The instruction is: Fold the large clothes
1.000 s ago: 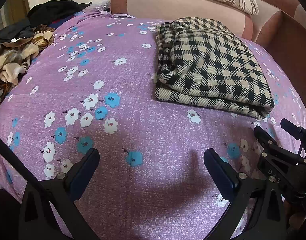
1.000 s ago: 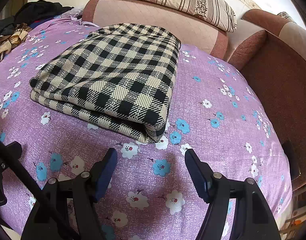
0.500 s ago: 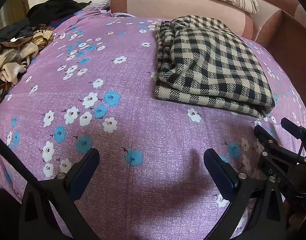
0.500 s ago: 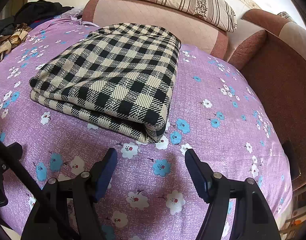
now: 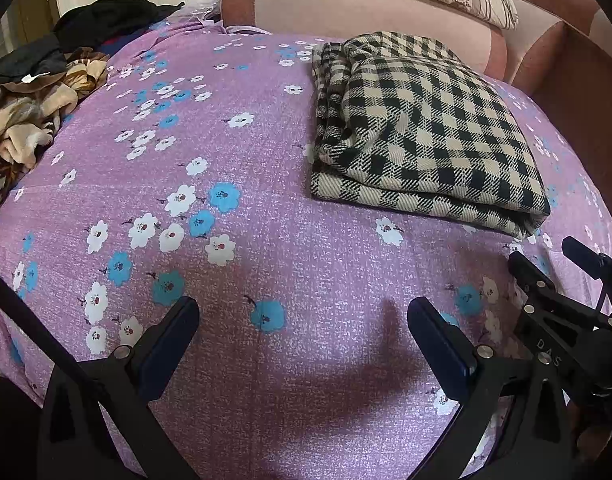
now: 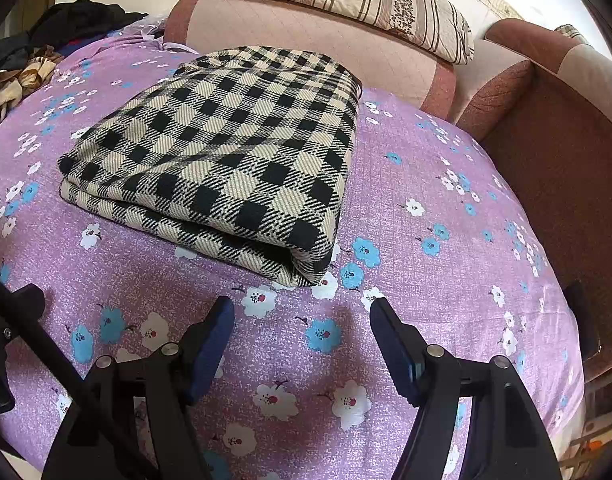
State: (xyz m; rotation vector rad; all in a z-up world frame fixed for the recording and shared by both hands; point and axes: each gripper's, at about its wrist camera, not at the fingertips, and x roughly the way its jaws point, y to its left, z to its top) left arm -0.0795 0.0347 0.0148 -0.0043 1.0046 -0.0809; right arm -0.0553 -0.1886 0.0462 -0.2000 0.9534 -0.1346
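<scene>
Black-and-cream checked woven garment [image 6: 221,160]: folded flat on purple floral bedsheet [image 6: 426,272] | left hand-held gripper [image 5: 301,344], right hand-held gripper [image 6: 301,344]: wide, empty, near its front edge | risk: one-sided lift likely spills layers.

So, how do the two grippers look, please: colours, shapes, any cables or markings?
Both the left gripper and the right gripper have black angular frames with silver bolts and dark blue flat pads. A black cable crosses each view. The right gripper's body bears the letters "DAS".
</scene>
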